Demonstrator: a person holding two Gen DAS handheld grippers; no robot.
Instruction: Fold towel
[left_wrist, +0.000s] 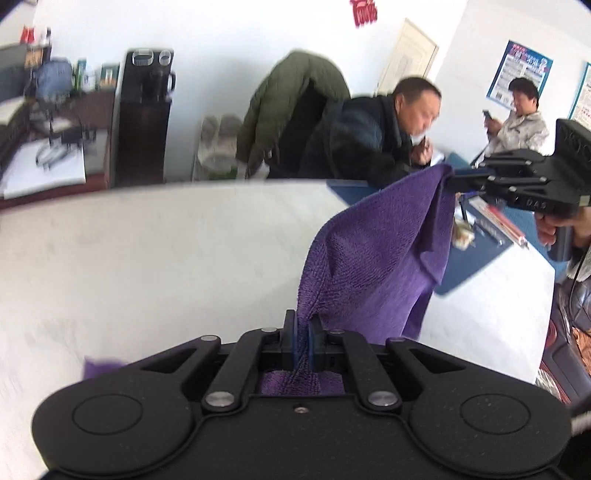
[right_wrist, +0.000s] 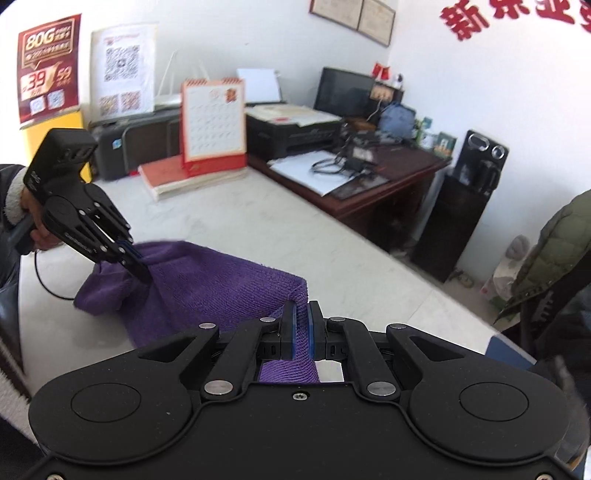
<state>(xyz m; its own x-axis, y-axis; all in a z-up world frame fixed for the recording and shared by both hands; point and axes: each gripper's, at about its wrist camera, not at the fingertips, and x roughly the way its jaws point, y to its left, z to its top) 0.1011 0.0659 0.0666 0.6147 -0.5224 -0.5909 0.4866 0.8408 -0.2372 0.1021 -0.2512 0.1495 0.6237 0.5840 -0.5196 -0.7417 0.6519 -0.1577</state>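
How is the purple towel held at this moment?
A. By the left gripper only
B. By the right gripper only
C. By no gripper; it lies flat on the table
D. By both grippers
D: the left gripper and the right gripper each have their jaws closed on an edge of the purple towel, lifted above the white table.

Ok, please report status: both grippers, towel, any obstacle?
Left hand-held gripper shut on purple terry towel. Right hand-held gripper shut on it too. Towel lifted over white table. Nothing blocking.

I'm in an office: printers (right_wrist: 291, 138), monitor (right_wrist: 345, 92), desk calendar (right_wrist: 213, 123) at twelve o'clock, tariff poster (right_wrist: 50, 68) at ten.
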